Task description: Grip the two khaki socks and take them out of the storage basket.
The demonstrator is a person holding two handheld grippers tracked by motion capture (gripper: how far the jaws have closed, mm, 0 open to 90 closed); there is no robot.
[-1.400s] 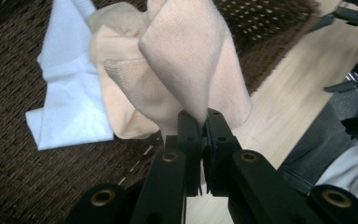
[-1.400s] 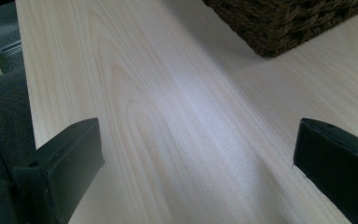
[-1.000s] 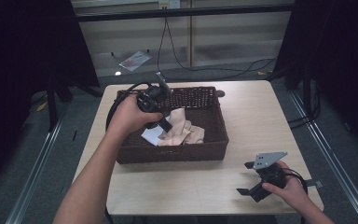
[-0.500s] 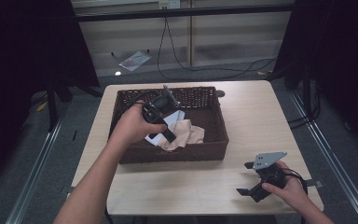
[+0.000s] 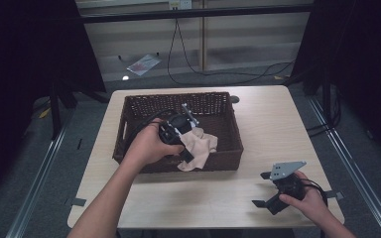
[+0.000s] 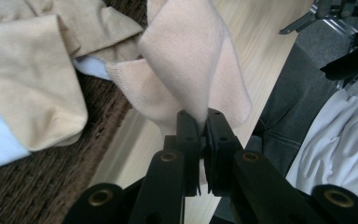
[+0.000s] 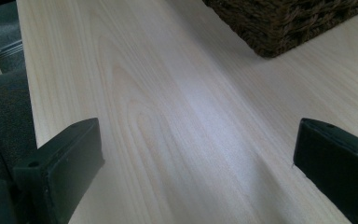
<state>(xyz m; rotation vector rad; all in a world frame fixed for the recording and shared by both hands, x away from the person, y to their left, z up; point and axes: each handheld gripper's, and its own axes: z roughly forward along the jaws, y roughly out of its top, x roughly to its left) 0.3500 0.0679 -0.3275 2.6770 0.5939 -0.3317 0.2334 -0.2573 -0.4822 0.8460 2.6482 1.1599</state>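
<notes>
Pinching the beige cloth (image 6: 186,70) between closed jaws, left tool (image 6: 199,122) over basket (image 5: 228,148).

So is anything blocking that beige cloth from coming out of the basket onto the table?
Only the basket's front wall, and the beige cloth already drapes over it, pinched in the left gripper. The bare table in front looks free; the right gripper sits off to the side, jaws open.

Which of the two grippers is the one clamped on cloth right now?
The left gripper, over the dark woven basket: its jaws pinch a fold of the beige cloth. The right gripper rests over the bare wooden table, jaws wide apart, holding nothing.
</notes>
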